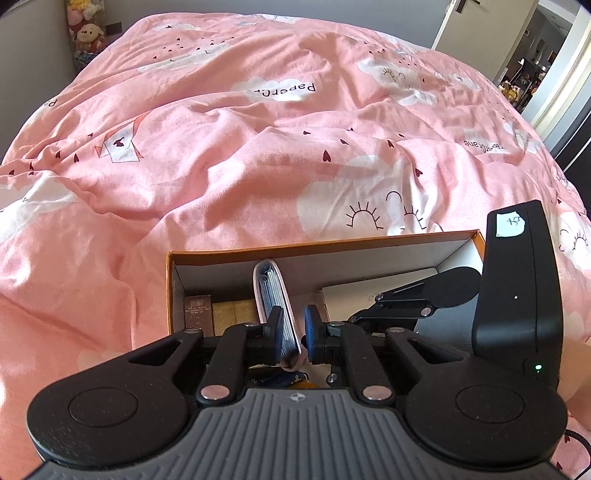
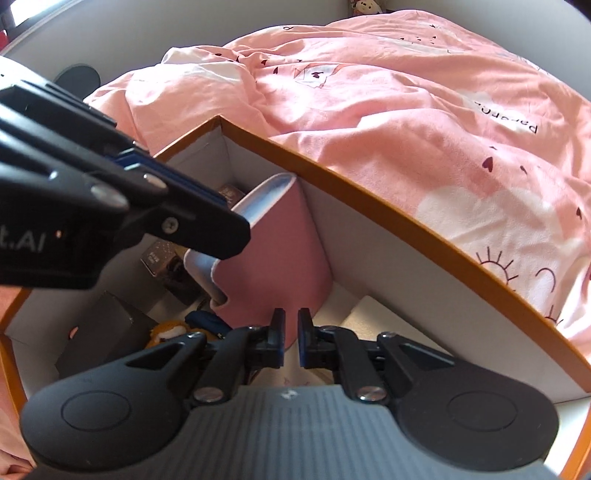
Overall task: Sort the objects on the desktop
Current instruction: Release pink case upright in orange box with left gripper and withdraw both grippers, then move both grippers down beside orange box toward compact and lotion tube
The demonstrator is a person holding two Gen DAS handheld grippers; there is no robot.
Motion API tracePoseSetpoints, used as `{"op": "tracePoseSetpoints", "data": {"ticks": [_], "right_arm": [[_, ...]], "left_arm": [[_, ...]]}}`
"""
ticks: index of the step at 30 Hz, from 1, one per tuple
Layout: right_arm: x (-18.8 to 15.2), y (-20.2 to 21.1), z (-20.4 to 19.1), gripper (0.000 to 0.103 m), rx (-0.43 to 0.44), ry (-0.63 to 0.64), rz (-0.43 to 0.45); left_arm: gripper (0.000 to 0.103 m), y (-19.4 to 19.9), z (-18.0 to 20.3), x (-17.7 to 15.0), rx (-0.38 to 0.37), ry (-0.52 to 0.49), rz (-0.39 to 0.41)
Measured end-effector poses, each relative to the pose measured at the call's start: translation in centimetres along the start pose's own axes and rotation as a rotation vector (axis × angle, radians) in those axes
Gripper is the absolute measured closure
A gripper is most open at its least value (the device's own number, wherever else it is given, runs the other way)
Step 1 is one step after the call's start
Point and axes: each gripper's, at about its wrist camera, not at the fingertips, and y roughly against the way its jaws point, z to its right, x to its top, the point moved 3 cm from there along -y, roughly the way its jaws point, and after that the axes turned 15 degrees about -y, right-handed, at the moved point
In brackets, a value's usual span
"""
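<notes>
Sitting on a bed (image 1: 207, 155) under a pink quilt (image 1: 258, 122): an orange box (image 1: 321, 244) with white inner walls, open at the top.

Lying at the box's left end: a brown packet (image 1: 198, 311) and a yellowish block (image 1: 233, 312) just beside it. Lying lower in the same end, in the right wrist view: a dark case (image 2: 99, 334) and a small orange plush (image 2: 168, 331), partly hidden.

Standing on edge near the middle of the box, tilted: a pink notebook (image 1: 275, 295) with bluish page edges, its far end leaning toward the back wall (image 2: 266, 236).

Clamping that notebook from above: the left gripper (image 1: 293, 332), fingers (image 1: 312, 328) narrow and pressing both covers. Reaching in from the left in the right wrist view, the same gripper (image 2: 207, 221) pinching the notebook's upper edge.

Lying flat right of the notebook: a white book (image 1: 354, 295), partly covered.

Hovering over the right half of the box: the right gripper (image 2: 291, 338), pointing down, fingers (image 2: 306, 341) drawn together with only a slim gap, nothing between them, the pink cover just beyond the tips. Showing from the side in the left wrist view: its black body (image 1: 517, 280).

Standing open at far right: a doorway (image 1: 535, 48). Sitting in the far left corner: stuffed toys (image 1: 86, 33).
</notes>
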Motion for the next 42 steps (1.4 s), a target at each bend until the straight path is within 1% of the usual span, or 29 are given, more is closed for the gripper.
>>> {"op": "tracePoseSetpoints", "data": {"ticks": [3, 6, 8, 11, 13, 16, 18, 21, 26, 29, 33, 38, 40, 42], "right_arm": [[0.0, 0.0, 0.0, 0.099, 0.001, -0.001, -0.002], [-0.1, 0.1, 0.0, 0.099, -0.013, -0.001, -0.004], [-0.2, 0.2, -0.3, 0.097, -0.031, 0.017, -0.007], [-0.7, 0.3, -0.6, 0.089, -0.090, 0.053, -0.013], [-1.1, 0.4, -0.7, 0.083, -0.101, 0.067, -0.016], [-1.4, 0.8, -0.8, 0.081, -0.116, 0.079, -0.013], [-1.5, 1.2, -0.8, 0.080, -0.129, 0.083, -0.004], [-1.6, 2.0, -0.7, 0.077, -0.138, 0.082, 0.007], [-1.8, 3.1, -0.6, 0.076, -0.168, 0.093, 0.026], [-2.1, 3.5, -0.5, 0.072, -0.200, 0.113, 0.037], [-2.3, 4.0, -0.3, 0.072, -0.210, 0.097, 0.035], [-3.0, 6.1, -0.5, 0.070, -0.211, 0.073, 0.076], [-3.5, 7.2, -0.9, 0.065, -0.212, 0.059, 0.104], [-4.1, 8.5, -1.4, 0.063, -0.222, 0.052, 0.140]], "left_arm": [[0.090, 0.6, -0.3, 0.1, -0.002, 0.015, 0.022], [0.090, 1.2, -0.3, 0.0, 0.005, 0.009, 0.033], [0.090, 1.4, -0.2, -0.1, 0.011, 0.004, 0.034], [0.090, 1.8, -0.1, -0.5, 0.015, 0.001, 0.038], [0.089, 2.0, 0.0, -0.8, 0.012, 0.004, 0.035], [0.088, 2.7, 0.1, -1.4, 0.014, 0.007, 0.042], [0.085, 3.1, 0.3, -1.7, 0.013, 0.009, 0.048], [0.084, 4.0, 0.6, -2.2, 0.010, 0.010, 0.066], [0.082, 5.5, 1.2, -3.0, 0.008, 0.004, 0.091], [0.080, 6.1, 1.5, -3.7, 0.002, 0.005, 0.097], [0.079, 6.9, 1.5, -4.8, 0.003, 0.014, 0.102], [0.079, 7.9, 2.0, -6.4, 0.034, -0.004, 0.114], [0.079, 8.4, 2.5, -7.2, 0.042, -0.019, 0.124], [0.079, 9.0, 3.1, -7.9, 0.045, -0.036, 0.140]]}}
